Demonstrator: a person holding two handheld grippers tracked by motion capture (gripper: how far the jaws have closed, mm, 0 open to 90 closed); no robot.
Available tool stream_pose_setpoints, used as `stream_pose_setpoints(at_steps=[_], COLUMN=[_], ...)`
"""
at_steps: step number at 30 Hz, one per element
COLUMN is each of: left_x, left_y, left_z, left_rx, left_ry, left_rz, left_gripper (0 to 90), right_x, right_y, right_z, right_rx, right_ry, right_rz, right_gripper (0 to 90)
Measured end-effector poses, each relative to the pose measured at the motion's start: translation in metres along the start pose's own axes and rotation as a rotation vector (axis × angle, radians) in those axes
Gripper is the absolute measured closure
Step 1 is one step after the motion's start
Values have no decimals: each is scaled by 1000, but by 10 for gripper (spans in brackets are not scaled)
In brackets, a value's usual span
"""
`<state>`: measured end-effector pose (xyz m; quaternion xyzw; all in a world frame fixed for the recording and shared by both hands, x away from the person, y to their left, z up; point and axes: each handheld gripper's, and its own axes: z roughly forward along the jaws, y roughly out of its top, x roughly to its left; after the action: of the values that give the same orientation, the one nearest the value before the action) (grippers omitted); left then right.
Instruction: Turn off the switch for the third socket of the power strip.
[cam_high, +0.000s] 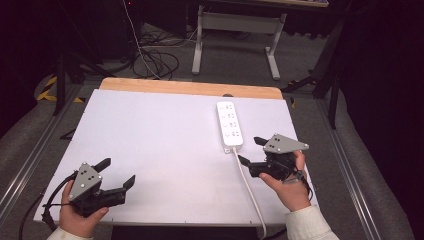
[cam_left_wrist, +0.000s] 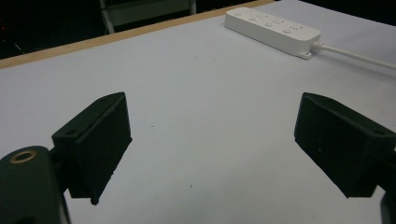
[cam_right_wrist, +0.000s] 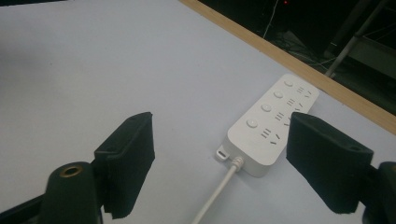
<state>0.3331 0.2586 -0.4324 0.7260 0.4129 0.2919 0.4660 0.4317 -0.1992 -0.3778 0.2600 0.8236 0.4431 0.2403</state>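
- Work has barely begun, by my reading: nothing is held, and the power strip (cam_high: 229, 123) lies untouched on the white table (cam_high: 165, 150).
- The strip sits flat toward the table's far right corner, its length running from the far edge toward the near one, well short of the wooden strip (cam_high: 190, 87) along the far edge.
- Its white cable (cam_high: 248, 186) leaves the near end and trails off over the table's near edge.
- The right gripper (cam_high: 251, 151) hovers near the right edge, just beside the strip's cable end, jaws spread wide with nothing between them; in the right gripper view the strip (cam_right_wrist: 273, 122) lies just ahead, closer to one jaw.
- The left gripper (cam_high: 118, 172) hangs over the near left corner, well apart from the strip, jaws likewise parted and empty.
- Left to do, as I judge it: closing in on the strip, taking hold, and whatever handling follows.
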Motion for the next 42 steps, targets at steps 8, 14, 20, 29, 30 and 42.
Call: stream_pose_setpoints(at_steps=[8, 14, 20, 29, 30, 42], left_x=[0, 0, 0, 0, 0, 1], left_y=[0, 0, 0, 0, 0, 0], left_z=[0, 0, 0, 0, 0, -1], left_rx=[-4, -4, -6, -2, -3, -1], left_ry=[0, -2, -2, -2, -2, 2], left_rz=[1, 3, 2, 2, 2, 5], left_gripper=[114, 114, 114, 116, 116, 116], right_x=[-7, -11, -18, -24, -26, -41], right_y=[10, 16, 23, 30, 31, 37], right_z=[7, 11, 18, 29, 34, 54], right_rx=[9, 14, 20, 1, 14, -26], right_ry=[5, -5, -10, -8, -1, 4], right_rz=[-12, -12, -6, -5, 20, 118], right_gripper=[266, 288, 298, 378, 399, 561])
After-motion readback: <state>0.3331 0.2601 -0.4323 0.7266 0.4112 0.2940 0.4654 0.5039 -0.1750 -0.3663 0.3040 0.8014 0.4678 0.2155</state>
